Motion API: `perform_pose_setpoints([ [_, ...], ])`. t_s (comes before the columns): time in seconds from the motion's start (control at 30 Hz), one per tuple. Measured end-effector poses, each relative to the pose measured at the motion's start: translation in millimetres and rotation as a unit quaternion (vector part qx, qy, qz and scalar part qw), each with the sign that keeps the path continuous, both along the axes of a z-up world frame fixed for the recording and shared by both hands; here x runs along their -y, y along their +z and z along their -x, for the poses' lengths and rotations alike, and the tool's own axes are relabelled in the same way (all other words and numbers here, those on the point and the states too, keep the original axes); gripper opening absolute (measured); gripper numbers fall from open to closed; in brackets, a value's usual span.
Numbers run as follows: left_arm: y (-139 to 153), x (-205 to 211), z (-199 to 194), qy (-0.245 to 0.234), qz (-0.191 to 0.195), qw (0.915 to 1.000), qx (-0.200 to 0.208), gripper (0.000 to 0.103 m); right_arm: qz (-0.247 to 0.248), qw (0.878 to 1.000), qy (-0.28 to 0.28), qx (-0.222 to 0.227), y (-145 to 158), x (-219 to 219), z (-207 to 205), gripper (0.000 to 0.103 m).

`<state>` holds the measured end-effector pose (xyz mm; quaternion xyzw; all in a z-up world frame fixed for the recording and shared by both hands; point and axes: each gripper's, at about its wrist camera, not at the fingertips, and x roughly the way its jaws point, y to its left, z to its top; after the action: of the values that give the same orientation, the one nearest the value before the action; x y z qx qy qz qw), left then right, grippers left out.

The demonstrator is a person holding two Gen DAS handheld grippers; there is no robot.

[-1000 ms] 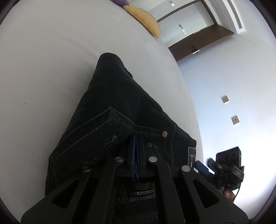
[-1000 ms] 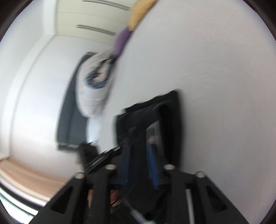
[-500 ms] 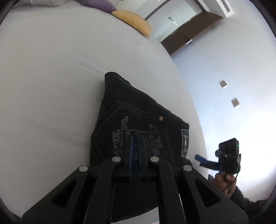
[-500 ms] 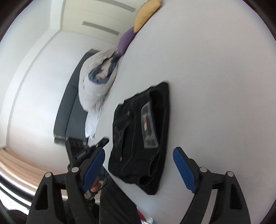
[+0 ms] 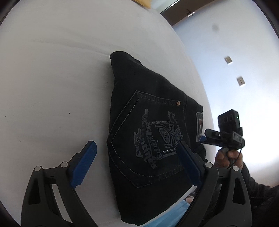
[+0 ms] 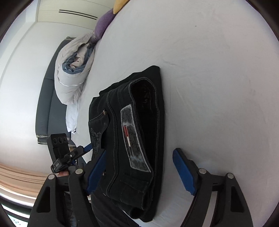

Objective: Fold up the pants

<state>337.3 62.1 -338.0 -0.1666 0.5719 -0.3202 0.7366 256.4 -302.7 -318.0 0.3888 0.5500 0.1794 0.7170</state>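
Black jeans (image 5: 148,125) lie folded into a compact stack on the white bed sheet (image 5: 52,78), back pocket with grey lettering facing up. My left gripper (image 5: 136,146) hovers just short of them, its jaws opening wide, blue pads clear of the cloth. In the right wrist view the same jeans (image 6: 139,122) show their waistband label. My right gripper (image 6: 140,152) straddles the near end of the stack, its jaws closing a little, pads not pressing on it. Each view also catches the other gripper: the right one (image 5: 226,134) in a hand, the left one (image 6: 61,152).
A rolled grey duvet (image 6: 73,69), a purple pillow (image 6: 103,24) and a yellow pillow (image 5: 143,2) lie at the far end of the bed. A dark bench (image 6: 43,108) stands beside the bed. The jeans sit close to the bed's near edge.
The left gripper, shut on the jeans' pocket area a second ago, has let go, spread wide and pulled back. The right gripper has also opened off the jeans and now straddles the stack.
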Motion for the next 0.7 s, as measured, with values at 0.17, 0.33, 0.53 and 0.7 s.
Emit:
perform_pose_setpoints([
  [0.17, -1.7, 0.8, -6.1, 0.011, -0.052, 0.9986, -0.002, 0.052, 0.006, 1.000, 0.005, -0.020, -5.6, -11.4, -10.5, 0.057],
  [0.33, 0.9, 14.7, -8.8, 0.014, -0.106, 0.9943, -0.005, 0.037, 0.025, 0.999, 0.013, -0.024, -8.3, -21.0, -18.6, 0.033],
  [0.53, 21.2, 36.8, 2.8, 0.014, -0.150, 0.9884, 0.016, 0.021, 0.085, 0.995, 0.037, 0.022, 12.1, -38.2, -19.2, 0.020],
  [0.7, 56.1, 36.0, 8.5, 0.034, -0.141, 0.9887, 0.037, 0.017, 0.127, 0.986, 0.062, 0.084, 52.1, -49.3, -14.9, 0.017],
])
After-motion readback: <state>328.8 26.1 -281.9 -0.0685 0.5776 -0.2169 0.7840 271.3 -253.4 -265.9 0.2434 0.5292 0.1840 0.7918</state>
